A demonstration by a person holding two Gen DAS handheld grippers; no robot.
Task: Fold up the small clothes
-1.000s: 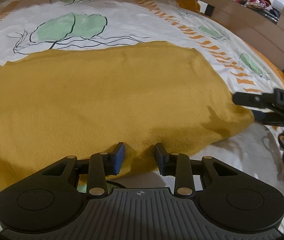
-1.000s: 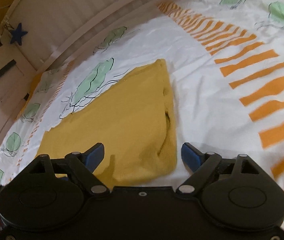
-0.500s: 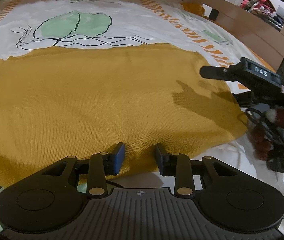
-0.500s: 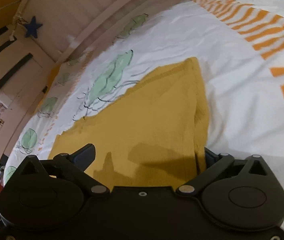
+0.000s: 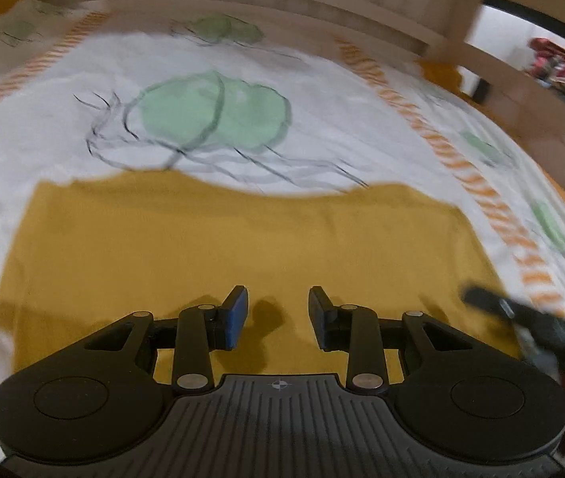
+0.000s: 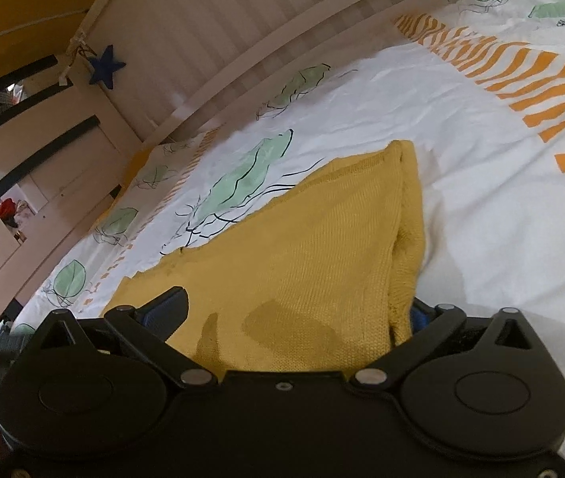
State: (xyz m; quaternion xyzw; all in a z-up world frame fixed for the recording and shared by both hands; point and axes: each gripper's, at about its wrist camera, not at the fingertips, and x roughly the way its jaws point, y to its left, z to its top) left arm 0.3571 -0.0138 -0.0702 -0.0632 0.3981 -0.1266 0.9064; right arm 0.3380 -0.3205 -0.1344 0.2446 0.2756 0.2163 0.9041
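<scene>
A mustard-yellow knit garment (image 5: pixel 242 247) lies flat on the bed, folded into a wide rectangle. My left gripper (image 5: pixel 278 316) is open, its blue-padded fingers above the garment's near part, holding nothing. The other gripper's finger (image 5: pixel 521 314) shows at the right edge of the left wrist view. In the right wrist view the garment (image 6: pixel 314 255) fills the space between the wide-open fingers of my right gripper (image 6: pixel 294 314). Its folded right edge (image 6: pixel 405 263) lies against the right finger, which is partly hidden under the cloth.
The bed sheet (image 5: pixel 210 119) is white with green leaf prints and orange stripe bands (image 6: pixel 521 75). A slatted wooden bed rail (image 6: pixel 242 32) with a blue star (image 6: pixel 106 67) runs along the far side. A doorway with clothes (image 5: pixel 553 63) is at far right.
My left gripper has moved forward over the garment, still open. My right gripper has moved in low at the garment's right end, so the cloth now lies between its open fingers.
</scene>
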